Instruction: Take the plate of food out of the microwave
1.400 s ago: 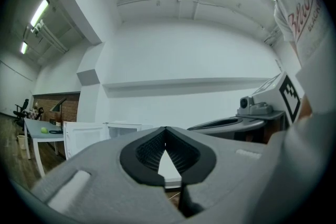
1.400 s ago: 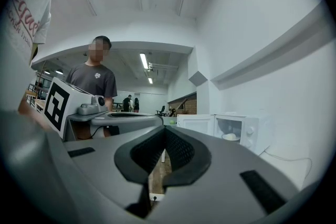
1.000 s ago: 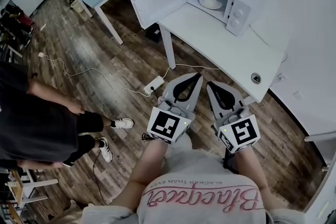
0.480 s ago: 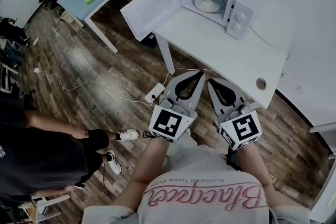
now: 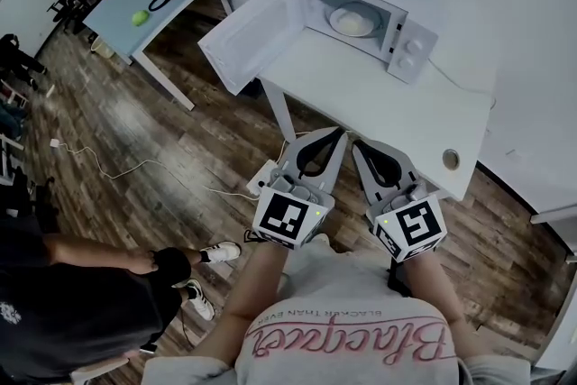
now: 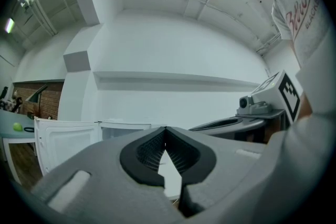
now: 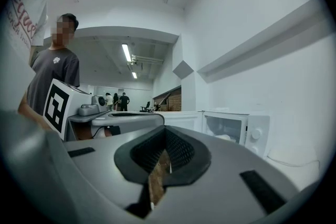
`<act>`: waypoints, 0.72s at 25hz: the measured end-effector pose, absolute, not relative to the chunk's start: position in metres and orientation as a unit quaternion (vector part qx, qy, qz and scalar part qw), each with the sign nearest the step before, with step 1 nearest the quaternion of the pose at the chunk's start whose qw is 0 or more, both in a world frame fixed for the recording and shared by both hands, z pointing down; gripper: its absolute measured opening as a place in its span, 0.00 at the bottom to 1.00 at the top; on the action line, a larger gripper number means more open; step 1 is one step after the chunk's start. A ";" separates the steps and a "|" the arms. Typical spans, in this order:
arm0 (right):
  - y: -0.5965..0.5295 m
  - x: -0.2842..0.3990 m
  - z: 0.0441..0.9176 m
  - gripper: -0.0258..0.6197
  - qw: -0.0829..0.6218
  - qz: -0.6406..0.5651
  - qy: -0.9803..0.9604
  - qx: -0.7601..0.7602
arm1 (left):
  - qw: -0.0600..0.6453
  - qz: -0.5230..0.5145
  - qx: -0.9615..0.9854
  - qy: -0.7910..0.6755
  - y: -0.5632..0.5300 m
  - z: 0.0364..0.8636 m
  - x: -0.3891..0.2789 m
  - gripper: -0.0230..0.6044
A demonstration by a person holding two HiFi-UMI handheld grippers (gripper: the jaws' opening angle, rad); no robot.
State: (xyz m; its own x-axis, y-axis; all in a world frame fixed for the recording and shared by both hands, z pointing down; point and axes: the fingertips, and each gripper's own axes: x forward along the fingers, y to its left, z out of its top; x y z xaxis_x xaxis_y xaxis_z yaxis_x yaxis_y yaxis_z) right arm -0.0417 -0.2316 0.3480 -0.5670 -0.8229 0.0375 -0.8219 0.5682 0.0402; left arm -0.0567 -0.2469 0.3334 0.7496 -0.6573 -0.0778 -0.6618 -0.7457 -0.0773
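**One step done, the rest ahead**

Head view: the microwave (image 5: 410,45) stands at the left end of the white tabletop (image 5: 388,108). Its door (image 5: 248,32) is swung wide, out past the tabletop's left edge. The plate of food (image 5: 352,20) sits inside the cavity, untouched. The left gripper (image 5: 339,132) and the right gripper (image 5: 358,145) are held side by side in front of the person's chest, just at the tabletop's near edge and well apart from the oven. Both are clenched and carry nothing. A bystander (image 5: 81,311) stands on the wooden floor to the left.

Left gripper view: the jaw tips meet with nothing caught between them. Beyond them lie the open door, low on the left, and a bare white wall. The other gripper's marker cube shows at the right.

Right gripper view: the tips are pressed together here too, and only floor shows through the hollow behind them. The microwave stands to the right with its cavity open, and the pale plate is just visible inside.

As I judge it, only the door-opening is done. What is left is to close in on the oven, part the jaws, take the plate by its rim, draw it out level and set it on the free tabletop in front.
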 end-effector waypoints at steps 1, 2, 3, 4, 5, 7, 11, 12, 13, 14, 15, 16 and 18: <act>-0.235 -0.041 0.348 0.05 0.026 -0.009 -0.883 0.468 | 0.049 0.023 -0.935 0.352 -0.250 0.334 -0.057 0.04; -0.238 -0.041 0.349 0.05 0.027 -0.009 -0.882 0.471 | 0.047 0.024 -0.935 0.350 -0.253 0.335 -0.058 0.04; -0.241 -0.040 0.349 0.05 0.028 -0.008 -0.880 0.474 | 0.045 0.024 -0.936 0.349 -0.257 0.336 -0.058 0.04; -0.243 -0.039 0.350 0.05 0.028 -0.007 -0.879 0.476 | 0.043 0.024 -0.936 0.349 -0.260 0.337 -0.058 0.04; -0.245 -0.039 0.351 0.05 0.029 -0.005 -0.878 0.478 | 0.041 0.025 -0.936 0.349 -0.263 0.338 -0.058 0.04; -0.249 -0.036 0.353 0.05 0.030 0.000 -0.876 0.482 | 0.038 0.024 -0.936 0.349 -0.268 0.340 -0.058 0.04; -0.254 -0.032 0.357 0.05 0.032 0.006 -0.874 0.485 | 0.031 0.021 -0.937 0.347 -0.274 0.345 -0.056 0.04; -0.256 -0.032 0.357 0.05 0.031 0.008 -0.874 0.486 | 0.030 0.020 -0.937 0.347 -0.276 0.345 -0.055 0.04; -0.258 -0.031 0.357 0.05 0.031 0.008 -0.874 0.485 | 0.029 0.019 -0.937 0.347 -0.278 0.345 -0.054 0.04; -0.260 -0.030 0.357 0.05 0.030 0.009 -0.874 0.485 | 0.028 0.019 -0.937 0.347 -0.281 0.345 -0.053 0.04; -0.262 -0.029 0.357 0.05 0.029 0.010 -0.874 0.485 | 0.027 0.018 -0.937 0.347 -0.283 0.345 -0.052 0.04; -0.265 -0.027 0.358 0.05 0.028 0.012 -0.873 0.486 | 0.025 0.018 -0.937 0.347 -0.286 0.346 -0.051 0.04; -0.272 -0.021 0.360 0.05 0.027 0.017 -0.871 0.490 | 0.023 0.016 -0.937 0.349 -0.293 0.348 -0.048 0.04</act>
